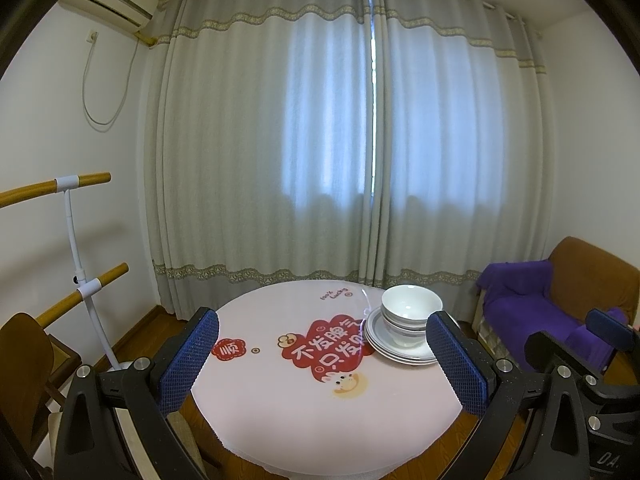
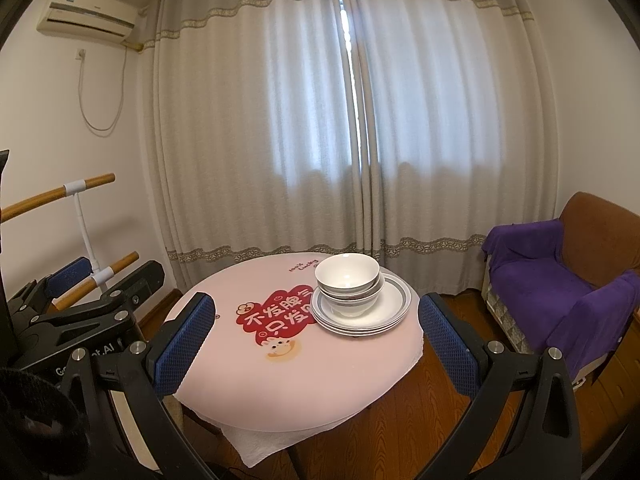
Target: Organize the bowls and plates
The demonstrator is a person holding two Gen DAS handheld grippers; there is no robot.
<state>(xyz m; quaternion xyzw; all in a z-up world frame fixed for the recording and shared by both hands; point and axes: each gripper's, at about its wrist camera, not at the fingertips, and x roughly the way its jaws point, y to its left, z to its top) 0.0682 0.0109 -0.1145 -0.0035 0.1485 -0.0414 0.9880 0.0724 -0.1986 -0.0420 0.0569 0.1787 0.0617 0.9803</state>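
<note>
I see the glossy white bowls [image 2: 347, 280] nested on round plates [image 2: 394, 308] at 12 o'clock from my right gripper [image 2: 318, 344]. Both the right and left gripper [image 1: 322, 360] are spread wide and hold nothing.

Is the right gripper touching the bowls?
Apart. The right wrist view shows the right gripper open and empty, with bare tablecloth between its fingers and the bowls stacked on the plates.
</note>
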